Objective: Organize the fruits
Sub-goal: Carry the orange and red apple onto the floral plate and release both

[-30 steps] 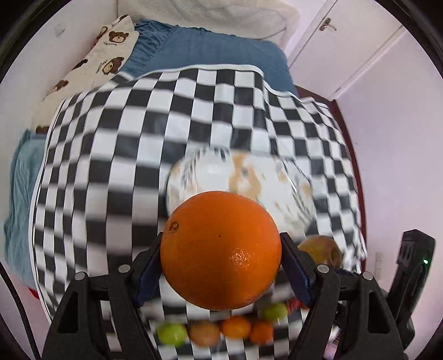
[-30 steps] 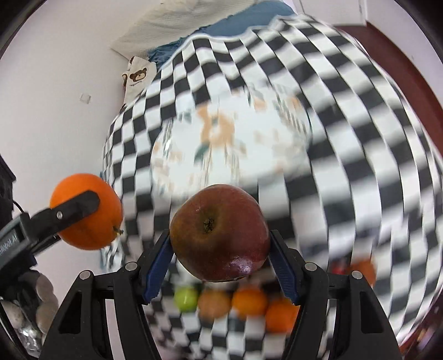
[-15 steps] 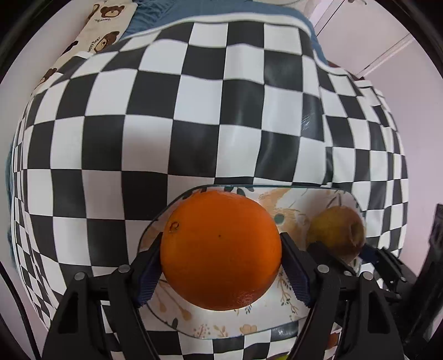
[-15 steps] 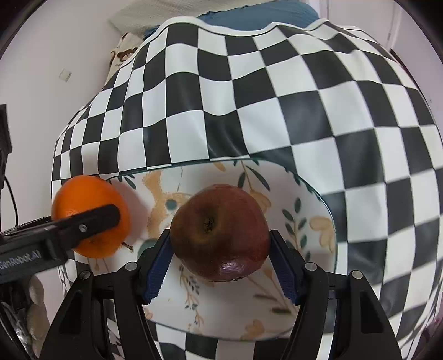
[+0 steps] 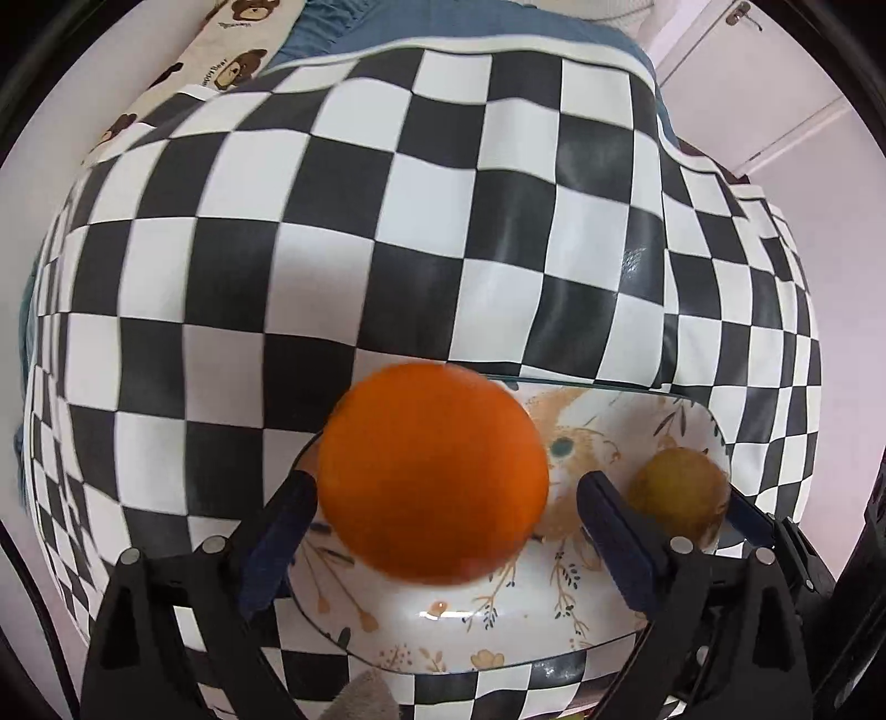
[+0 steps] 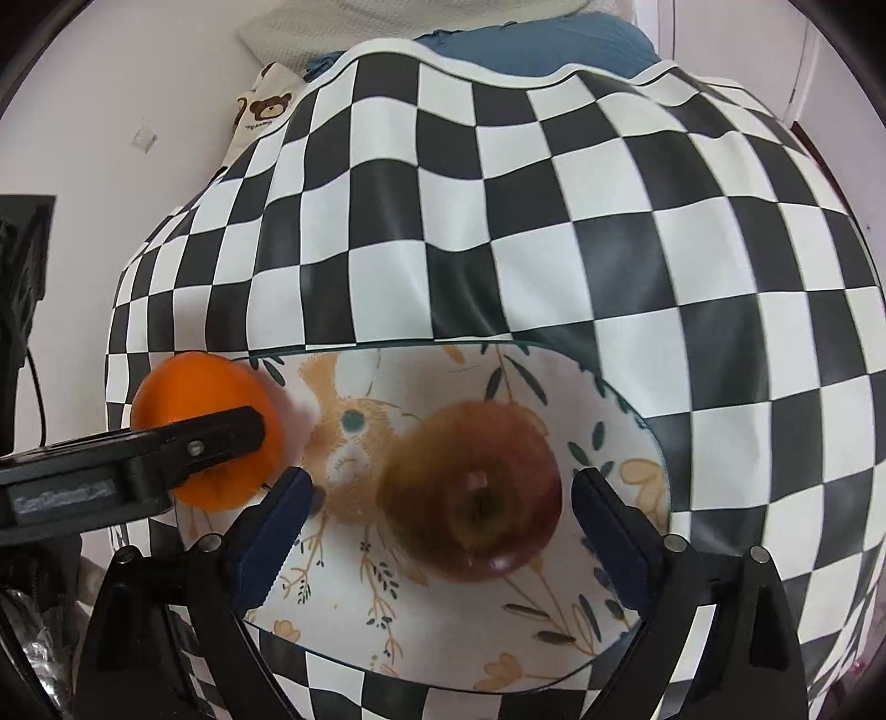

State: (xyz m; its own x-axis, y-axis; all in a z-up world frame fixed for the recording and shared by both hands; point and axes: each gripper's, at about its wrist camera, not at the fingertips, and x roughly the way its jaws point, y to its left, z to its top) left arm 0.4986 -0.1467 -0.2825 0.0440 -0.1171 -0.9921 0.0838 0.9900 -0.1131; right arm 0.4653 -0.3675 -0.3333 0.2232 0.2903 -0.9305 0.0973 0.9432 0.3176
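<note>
1. Both grippers hang over a floral-patterned plate (image 6: 603, 653) set on a black-and-white checkered tablecloth (image 6: 498, 221), each with a fruit between its fingers.

2. The left gripper (image 5: 446, 531) stands with its jaws spread wider than the orange (image 5: 434, 471); a clear gap shows on the right-hand side, while the left finger looks touching or nearly so. The orange is blurred, and whether it rests on the plate (image 5: 498, 637) or is in mid-drop cannot be told.

3. The right gripper (image 6: 437, 526) is likewise parted, with gaps on both sides of the red apple (image 6: 470, 490). The apple is blurred too and sits over the plate's right half, its dimpled end toward the camera.

4. From the right wrist view, the orange (image 6: 205, 426) lies at the plate's left edge, partly masked by a finger of the left gripper (image 6: 183, 443), with the apple well to its right.

5. Judged from this, the delivery of these two fruits appears all but complete: both are released or being released onto the plate.

6. What remains looks to be backing the fingers clear without nudging either round fruit, both of which could roll.

7. Whether more fruit waits elsewhere cannot be seen here.

8. A teddy-bear print cloth (image 5: 221, 61) and blue bedding (image 6: 531, 39) lie beyond the table.
</note>
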